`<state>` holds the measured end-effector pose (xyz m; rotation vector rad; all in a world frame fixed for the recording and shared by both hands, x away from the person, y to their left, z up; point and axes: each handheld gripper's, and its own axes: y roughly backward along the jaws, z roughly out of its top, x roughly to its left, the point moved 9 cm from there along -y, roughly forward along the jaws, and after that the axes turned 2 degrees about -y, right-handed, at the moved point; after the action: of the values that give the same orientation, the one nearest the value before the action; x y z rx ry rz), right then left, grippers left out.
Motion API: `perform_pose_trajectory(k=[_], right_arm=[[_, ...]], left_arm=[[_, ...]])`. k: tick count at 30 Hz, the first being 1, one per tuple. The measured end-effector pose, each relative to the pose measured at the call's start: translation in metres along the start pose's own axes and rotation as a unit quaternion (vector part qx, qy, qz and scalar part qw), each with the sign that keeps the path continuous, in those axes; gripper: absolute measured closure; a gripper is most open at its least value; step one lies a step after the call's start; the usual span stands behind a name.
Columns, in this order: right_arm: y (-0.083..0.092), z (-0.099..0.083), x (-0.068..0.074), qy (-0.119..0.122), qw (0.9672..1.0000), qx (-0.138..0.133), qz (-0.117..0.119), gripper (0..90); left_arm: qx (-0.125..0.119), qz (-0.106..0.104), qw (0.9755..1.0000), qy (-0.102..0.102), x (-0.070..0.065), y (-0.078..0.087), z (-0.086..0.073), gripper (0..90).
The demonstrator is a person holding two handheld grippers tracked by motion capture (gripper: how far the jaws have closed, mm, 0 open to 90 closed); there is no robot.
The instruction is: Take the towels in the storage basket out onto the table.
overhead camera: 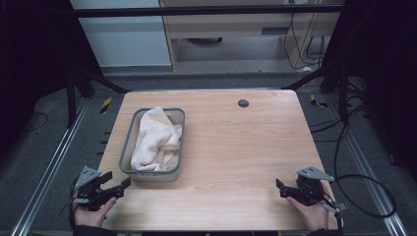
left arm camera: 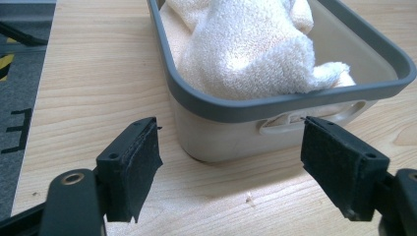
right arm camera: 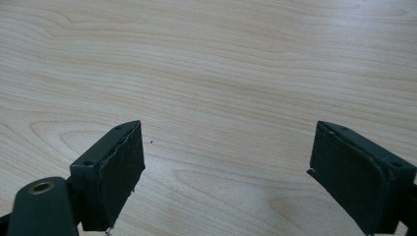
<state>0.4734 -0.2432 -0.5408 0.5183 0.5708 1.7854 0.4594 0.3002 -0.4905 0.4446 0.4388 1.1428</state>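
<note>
Near the table's front edge: we hold both grippers low, one at each corner, with nothing in either.

Towel: a cream terry towel (overhead camera: 153, 139) lies bunched in the bin, heaped above the rim along most of its length; in the left gripper view a fold of it (left arm camera: 251, 46) spills toward the near end wall.

Bin: a pale rectangular bin with a grey rim (overhead camera: 127, 142) sits on the left half of the wooden table (overhead camera: 236, 152), its long side running away from us. A slot handle shows in the near end wall (left arm camera: 314, 120).

Left gripper: our left gripper (overhead camera: 119, 187) points at the bin's near end from just beside it, jaws spread wide and not touching anything; the near wall stands between the two pads in its own view.

Right gripper: our right gripper (overhead camera: 280, 188) rests well apart from the bin at the right front, jaws likewise spread, with bare wood ahead of it (right arm camera: 226, 162).

Step in hand: we judge this as the approach, before any grasp; the towel is untouched and wholly in the bin.

Next move: we would lift the left gripper over the rim and come down on the highest fold, closing on a good bunch of cloth so that it does not slip out.

Right side's part: the bin looks light, so we may need the right gripper brought across to steady it, or to take a second corner of the towel.

Risk: a pinch too near the rim could catch the bin's wall along with the cloth.
</note>
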Motion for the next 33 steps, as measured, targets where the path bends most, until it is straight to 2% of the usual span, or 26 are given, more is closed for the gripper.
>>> perform_pose_trajectory(k=[7, 16, 28, 33], right_arm=[[-0.001, -0.001, 0.000, 0.001, 1.0000, 0.003, 0.002, 12.4], [-0.002, -0.001, 0.002, 0.007, 1.0000, 0.004, 0.003, 12.4], [-0.003, -0.002, 0.002, 0.007, 1.0000, 0.006, 0.003, 12.3], [-0.003, -0.001, 0.002, 0.008, 1.0000, 0.004, 0.001, 12.2]], left_arm=[[-0.005, -0.004, 1.0000, 0.006, 0.000, 0.003, 0.006, 22.1], [-0.023, -0.008, 0.9997, 0.006, 0.000, 0.013, 0.024, 21.6], [-0.025, -0.013, 0.9996, 0.005, -0.001, 0.018, 0.034, 21.2], [-0.030, -0.016, 0.9994, -0.002, -0.003, 0.019, 0.044, 21.1]])
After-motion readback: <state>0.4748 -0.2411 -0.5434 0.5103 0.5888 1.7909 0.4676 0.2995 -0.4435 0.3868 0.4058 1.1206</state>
